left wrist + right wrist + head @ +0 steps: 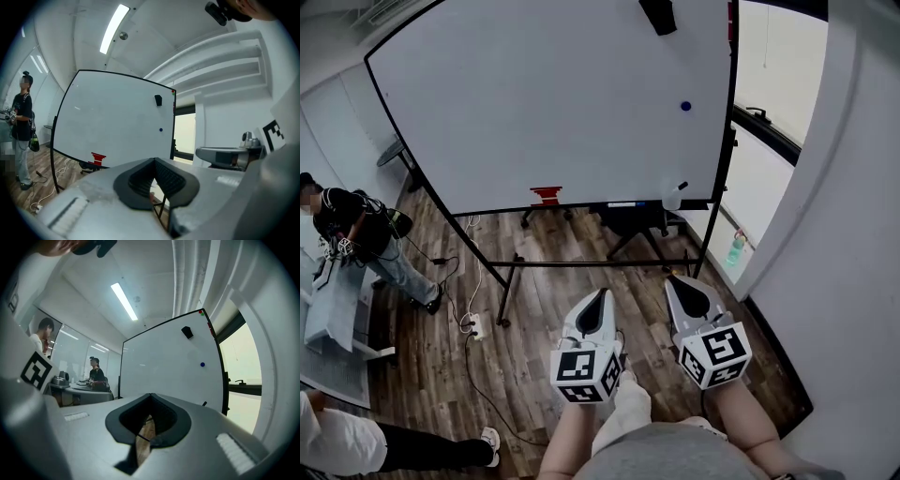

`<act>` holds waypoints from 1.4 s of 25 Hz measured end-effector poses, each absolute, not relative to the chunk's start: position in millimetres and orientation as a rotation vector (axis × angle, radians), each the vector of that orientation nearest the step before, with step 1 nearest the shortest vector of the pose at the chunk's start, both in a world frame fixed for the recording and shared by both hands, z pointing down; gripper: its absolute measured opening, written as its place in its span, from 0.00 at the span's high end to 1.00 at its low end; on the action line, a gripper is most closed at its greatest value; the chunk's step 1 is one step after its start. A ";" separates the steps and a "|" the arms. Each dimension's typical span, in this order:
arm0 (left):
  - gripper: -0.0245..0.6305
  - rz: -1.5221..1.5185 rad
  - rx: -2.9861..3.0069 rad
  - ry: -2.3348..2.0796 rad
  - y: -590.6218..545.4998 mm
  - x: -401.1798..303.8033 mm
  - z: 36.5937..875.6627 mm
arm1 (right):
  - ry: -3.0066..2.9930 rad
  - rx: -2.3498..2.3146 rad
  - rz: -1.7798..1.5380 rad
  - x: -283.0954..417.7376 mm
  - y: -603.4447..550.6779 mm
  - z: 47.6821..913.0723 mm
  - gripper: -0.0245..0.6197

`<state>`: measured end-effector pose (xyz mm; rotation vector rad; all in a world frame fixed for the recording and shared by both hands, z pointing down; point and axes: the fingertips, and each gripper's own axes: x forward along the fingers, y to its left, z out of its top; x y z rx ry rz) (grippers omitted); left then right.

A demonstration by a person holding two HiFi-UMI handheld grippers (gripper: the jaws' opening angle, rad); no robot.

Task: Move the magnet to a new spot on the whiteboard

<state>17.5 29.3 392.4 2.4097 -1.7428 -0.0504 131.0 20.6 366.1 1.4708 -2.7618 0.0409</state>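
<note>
A small blue magnet (685, 106) sticks to the right side of the whiteboard (544, 103), well ahead of me. It also shows in the left gripper view, magnet (161, 130), and in the right gripper view, magnet (202, 364). Both grippers hang low near my body, far from the board. My left gripper (602, 292) is shut with nothing in it, its tips meeting (154, 161). My right gripper (673, 278) is shut and empty too, seen closed (151, 395) in its own view.
A black eraser (659, 14) sits high on the board and a red item (547, 195) on its tray, beside a white bottle (673, 197). A chair (633, 225) stands behind the stand. A power strip (473, 326) and cables lie on the floor. A person (356, 234) stands left.
</note>
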 end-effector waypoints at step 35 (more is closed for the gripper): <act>0.96 0.030 2.495 -1.525 -236.6 -43.1 420.4 | -2.551 1.721 -0.165 108.4 -280.9 316.2 0.96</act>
